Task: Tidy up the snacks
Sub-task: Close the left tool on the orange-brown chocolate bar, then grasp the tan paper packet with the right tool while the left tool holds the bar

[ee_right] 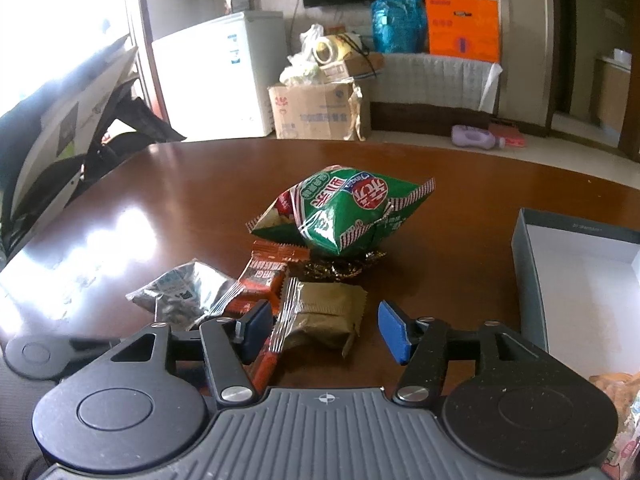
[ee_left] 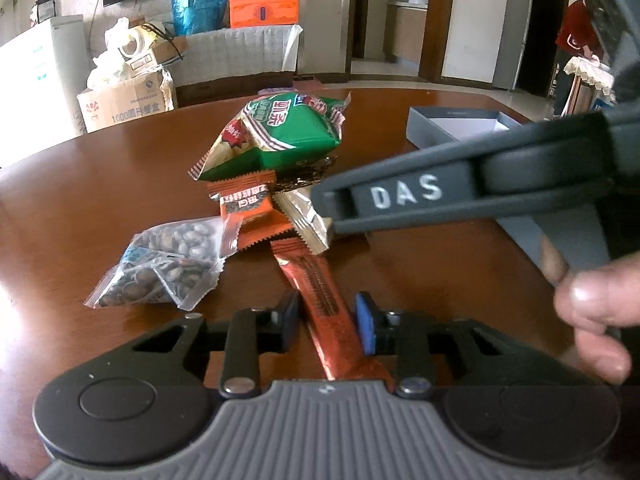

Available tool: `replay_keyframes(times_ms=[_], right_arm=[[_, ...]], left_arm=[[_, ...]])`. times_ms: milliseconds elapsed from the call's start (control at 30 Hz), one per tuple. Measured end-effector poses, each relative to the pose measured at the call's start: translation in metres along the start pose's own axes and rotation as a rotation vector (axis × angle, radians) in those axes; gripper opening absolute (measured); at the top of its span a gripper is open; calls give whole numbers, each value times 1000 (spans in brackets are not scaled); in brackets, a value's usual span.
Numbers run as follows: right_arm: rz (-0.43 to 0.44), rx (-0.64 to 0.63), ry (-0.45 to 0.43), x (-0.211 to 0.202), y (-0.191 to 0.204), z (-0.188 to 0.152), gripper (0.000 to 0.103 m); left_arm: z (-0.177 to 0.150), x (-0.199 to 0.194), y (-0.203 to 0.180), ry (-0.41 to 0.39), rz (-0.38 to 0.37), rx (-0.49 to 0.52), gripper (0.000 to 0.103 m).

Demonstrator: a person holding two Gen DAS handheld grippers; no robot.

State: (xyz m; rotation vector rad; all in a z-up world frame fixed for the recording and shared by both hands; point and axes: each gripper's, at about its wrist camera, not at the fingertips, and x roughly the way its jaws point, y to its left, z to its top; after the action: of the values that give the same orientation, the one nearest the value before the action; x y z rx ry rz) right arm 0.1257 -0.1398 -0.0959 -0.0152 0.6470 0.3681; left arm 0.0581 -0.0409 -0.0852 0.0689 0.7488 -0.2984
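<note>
Left gripper [ee_left: 326,322], jaws narrowed around a long orange-red stick packet [ee_left: 320,296] lying flat on the brown table [ee_left: 80,200]; right pad against the packet's edge, left pad just beside it, firm grip not certain. Right gripper [ee_right: 320,330], jaws standing apart, straddling a gold-brown wrapped snack [ee_right: 326,316] without pressing it; same gripper seen from the left camera reaching in from the right, held by a hand [ee_left: 592,316]. Just left, a clear bag of dark seeds [ee_left: 168,268] and a small orange packet [ee_left: 250,208]. Farther back, a puffed green snack bag [ee_right: 352,212] over a dark crinkled wrapper [ee_right: 340,266]. At right, an open grey box [ee_right: 532,280], white inside, well apart from the pile.
</note>
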Motion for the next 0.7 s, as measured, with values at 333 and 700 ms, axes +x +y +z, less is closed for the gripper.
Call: replay_keyframes(times_ms=[333, 700], right_arm=[[-21, -13, 34, 15, 7, 1, 61], [-37, -43, 63, 31, 9, -1, 62]], left_arm=[[-4, -3, 15, 9, -16, -24, 18], [-8, -7, 23, 13, -8, -32, 18]])
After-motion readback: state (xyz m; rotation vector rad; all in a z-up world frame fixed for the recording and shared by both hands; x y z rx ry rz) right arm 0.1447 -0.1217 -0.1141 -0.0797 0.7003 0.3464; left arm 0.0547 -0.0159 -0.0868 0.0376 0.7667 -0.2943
